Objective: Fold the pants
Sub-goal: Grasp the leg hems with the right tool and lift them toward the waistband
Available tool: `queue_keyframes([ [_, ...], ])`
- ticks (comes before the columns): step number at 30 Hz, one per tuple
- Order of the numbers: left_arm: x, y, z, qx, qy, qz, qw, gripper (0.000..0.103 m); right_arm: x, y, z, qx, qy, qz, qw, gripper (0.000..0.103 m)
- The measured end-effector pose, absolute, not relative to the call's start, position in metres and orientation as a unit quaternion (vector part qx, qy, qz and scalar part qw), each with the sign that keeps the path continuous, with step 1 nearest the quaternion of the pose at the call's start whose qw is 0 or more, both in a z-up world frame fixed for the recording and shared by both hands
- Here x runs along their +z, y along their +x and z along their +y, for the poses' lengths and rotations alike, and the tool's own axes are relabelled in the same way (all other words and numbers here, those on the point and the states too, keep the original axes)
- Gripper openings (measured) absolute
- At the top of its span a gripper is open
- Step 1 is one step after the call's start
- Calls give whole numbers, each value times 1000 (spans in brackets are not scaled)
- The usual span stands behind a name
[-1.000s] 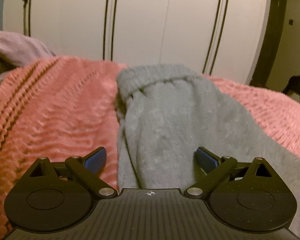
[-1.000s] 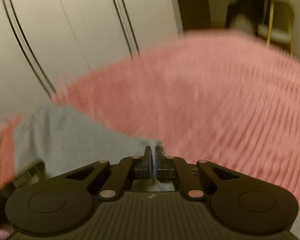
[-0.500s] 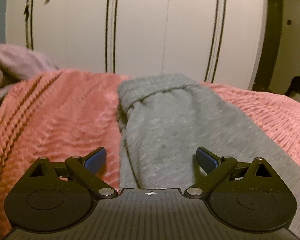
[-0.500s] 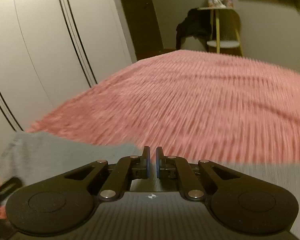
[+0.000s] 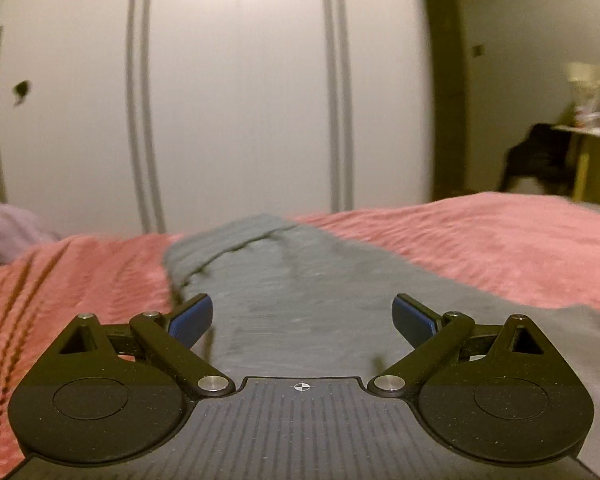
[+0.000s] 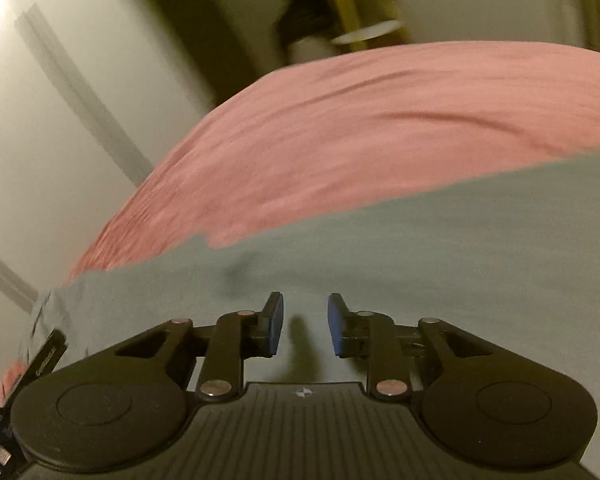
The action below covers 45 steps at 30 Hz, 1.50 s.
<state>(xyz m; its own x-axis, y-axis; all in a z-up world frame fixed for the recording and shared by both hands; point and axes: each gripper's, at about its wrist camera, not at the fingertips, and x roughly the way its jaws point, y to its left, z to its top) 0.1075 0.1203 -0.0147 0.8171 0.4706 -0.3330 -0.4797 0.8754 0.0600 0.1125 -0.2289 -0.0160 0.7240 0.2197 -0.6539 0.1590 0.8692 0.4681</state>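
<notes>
Grey pants (image 5: 300, 292) lie flat on a pink ribbed bedspread (image 5: 480, 240), stretched lengthwise away from the left wrist camera, with the gathered waistband end (image 5: 228, 236) at the far side near the white wardrobe doors (image 5: 236, 100). In the right wrist view the same grey fabric (image 6: 440, 264) fills the lower half, its edge cutting diagonally across the pink cover (image 6: 360, 128).

Left gripper (image 5: 302, 316) hangs over the pants, jaws spread wide, blue pads (image 5: 192, 318) clear of the cloth, nothing between them.

Right gripper (image 6: 305, 324) is tilted over the pants; its jaws have just been opening and now stand a narrow gap apart, nothing pinched, fabric only below them.

Lilac cloth (image 5: 8, 232) bunches at the bedspread's far left. A dark garment (image 5: 540, 160) hangs on a yellowish stand (image 5: 584, 160) at the back right. Both views are motion-blurred.
</notes>
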Motion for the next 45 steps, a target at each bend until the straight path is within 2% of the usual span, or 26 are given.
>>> queue_keyframes([
  [4,-7,95,103,107,-31,185,976,100,-17,31,-331,-89,312,349,879,41],
  [6,-6,92,93,0,-54,214,975,100,-22,-20,-383,-169,335,327,868,42],
  [10,-24,105,62,-178,-67,362,912,101,-43,-104,-461,-307,380,291,822,42],
  [11,-30,107,52,-185,-41,387,902,101,-47,-118,-474,-326,388,284,814,43],
  [13,-32,101,33,-165,41,380,909,101,-56,-139,-497,-344,410,263,803,43],
  [17,-31,100,36,-144,13,393,908,101,-73,-153,-534,-314,476,209,794,56],
  [18,-30,99,40,-134,1,394,909,101,-78,-153,-540,-306,488,198,793,56],
  [20,-27,98,46,-116,-23,398,910,101,-82,-151,-551,-293,506,177,792,49],
  [21,-25,98,50,-109,-34,398,910,101,-84,-149,-552,-281,511,169,795,40],
  [22,-23,98,54,-103,-46,398,910,101,-85,-149,-554,-271,513,159,799,23],
  [24,-19,99,58,-97,-61,399,910,101,-86,-144,-556,-261,506,149,808,23],
  [26,-18,98,57,-92,-67,401,909,101,-89,-138,-557,-260,504,154,810,41],
  [28,-19,99,54,-88,-61,402,909,101,-95,-133,-559,-251,512,153,807,41],
  [30,-20,99,53,-87,-54,401,910,101,-91,-129,-557,-255,503,154,811,29],
  [31,-21,99,52,-86,-51,401,910,101,-86,-129,-556,-258,498,155,813,13],
  [32,-20,98,52,-86,-51,401,911,101,-83,-127,-555,-261,495,158,814,11],
  [37,-22,99,60,-90,-77,397,910,101,-31,-107,-532,-268,434,155,846,8],
  [42,-21,100,68,-97,-102,394,908,101,51,-44,-425,-138,256,164,943,9],
  [45,-20,100,75,-102,-123,393,906,101,59,-11,-331,-18,141,214,967,9],
])
